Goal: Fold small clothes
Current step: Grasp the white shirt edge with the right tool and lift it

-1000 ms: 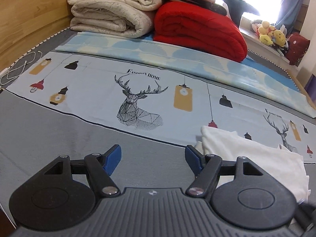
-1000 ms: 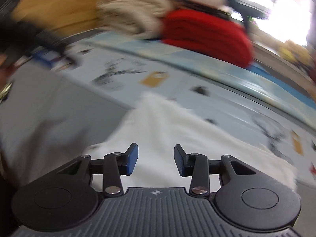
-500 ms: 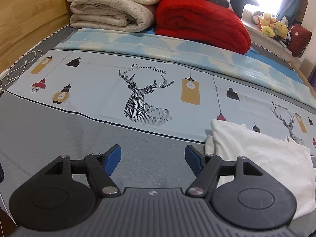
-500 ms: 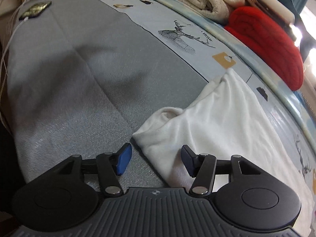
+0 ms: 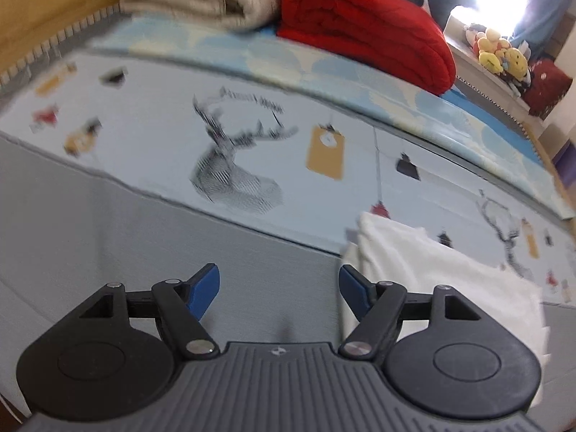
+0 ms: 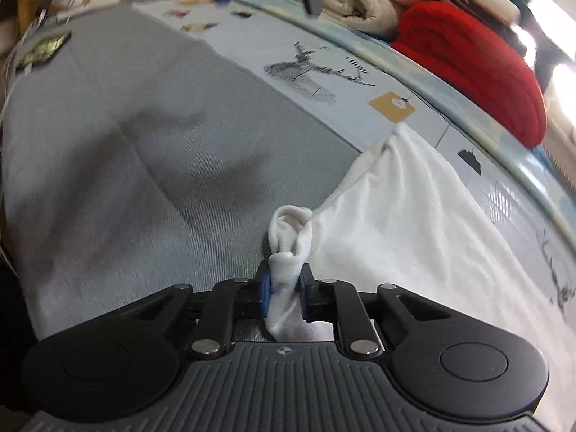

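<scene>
The right claw has just closed onto a bunched corner of the soft white cotton garment lying on the grey bed, so folding can begin, while the left claw hovers wide open, empty, beside it.

My two wrist views look steeply down, close over the grey bedcover; both share the white garment and red blanket beyond.
</scene>
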Tool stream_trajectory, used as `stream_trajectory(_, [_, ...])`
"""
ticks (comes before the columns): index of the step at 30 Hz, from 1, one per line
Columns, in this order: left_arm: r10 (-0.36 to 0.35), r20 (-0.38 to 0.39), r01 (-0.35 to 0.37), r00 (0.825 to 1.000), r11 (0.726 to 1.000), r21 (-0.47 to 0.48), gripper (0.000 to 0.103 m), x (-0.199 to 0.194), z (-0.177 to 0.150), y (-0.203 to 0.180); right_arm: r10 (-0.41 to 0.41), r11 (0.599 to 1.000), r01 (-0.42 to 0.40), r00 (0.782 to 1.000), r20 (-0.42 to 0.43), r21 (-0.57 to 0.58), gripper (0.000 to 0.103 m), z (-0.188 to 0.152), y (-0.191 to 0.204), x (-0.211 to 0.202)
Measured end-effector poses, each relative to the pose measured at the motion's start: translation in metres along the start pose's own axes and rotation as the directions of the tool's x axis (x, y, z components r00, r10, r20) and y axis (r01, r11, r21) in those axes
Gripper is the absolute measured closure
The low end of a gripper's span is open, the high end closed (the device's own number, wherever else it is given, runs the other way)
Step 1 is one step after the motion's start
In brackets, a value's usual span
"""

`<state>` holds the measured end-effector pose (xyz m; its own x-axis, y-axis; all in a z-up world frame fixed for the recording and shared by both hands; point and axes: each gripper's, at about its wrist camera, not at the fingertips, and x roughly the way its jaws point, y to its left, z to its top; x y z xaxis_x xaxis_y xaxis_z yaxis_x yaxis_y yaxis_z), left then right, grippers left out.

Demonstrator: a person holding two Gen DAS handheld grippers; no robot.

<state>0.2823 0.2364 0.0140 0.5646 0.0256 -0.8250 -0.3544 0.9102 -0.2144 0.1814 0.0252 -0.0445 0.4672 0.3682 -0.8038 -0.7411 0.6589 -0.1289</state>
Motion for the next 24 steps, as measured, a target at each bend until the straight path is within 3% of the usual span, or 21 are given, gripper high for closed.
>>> stream_trajectory(3, [-0.125,-0.108,0.112,0.986,0.987,-0.118,0.022,0.02,0.001,-0.001,0.013,0.998,-0.016,0.999,0.048,0.06,0.089,0.005,-0.012,-0.019])
stream_trajectory(6, [-0.229,-0.194,0.188,0.954,0.96,-0.209,0.019,0.04,-0.002,-0.007,0.031,0.993,-0.042,0.995,0.097,0.113,0.09,0.005,-0.027,-0.039])
stream_trajectory(9, [-0.258,-0.229,0.213,0.939,0.955,-0.206,0.018,0.055,-0.006,-0.021,0.056,0.986,-0.076,0.989,0.135,0.149,0.09,0.002,-0.041,-0.058])
stream_trajectory(12, [-0.302,-0.299,0.239,0.905,0.944,-0.229,0.018,0.075,-0.015,-0.032,0.075,0.981,-0.102,0.984,0.159,0.167,0.09,-0.006,-0.052,-0.074])
stream_trajectory(15, [-0.363,-0.308,0.294,0.879,0.923,-0.249,0.018,0.088,-0.016,-0.045,0.101,0.977,-0.132,0.978,0.182,0.168,0.09,-0.012,-0.057,-0.089])
stream_trajectory(17, [-0.36,-0.324,0.289,0.875,0.925,-0.246,0.018,0.099,-0.021,-0.053,0.113,0.976,-0.146,0.974,0.197,0.16,0.09,-0.015,-0.06,-0.098])
stream_trajectory(19, [-0.31,-0.344,0.244,0.886,0.944,-0.223,0.021,0.108,-0.026,-0.058,0.129,0.973,-0.165,0.969,0.211,0.162,0.09,-0.018,-0.066,-0.104])
stream_trajectory(20, [-0.292,-0.355,0.227,0.888,0.95,-0.213,0.025,0.111,-0.029,-0.061,0.136,0.971,-0.173,0.967,0.214,0.164,0.09,-0.018,-0.069,-0.105])
stream_trajectory(22, [-0.279,-0.367,0.217,0.887,0.955,-0.201,0.045,0.113,-0.03,-0.064,0.154,0.965,-0.193,0.964,0.216,0.176,0.09,-0.018,-0.073,-0.108])
stream_trajectory(24, [-0.263,-0.336,0.22,0.905,0.962,-0.16,0.081,0.108,-0.026,-0.065,0.171,0.959,-0.213,0.961,0.216,0.185,0.09,-0.016,-0.073,-0.107])
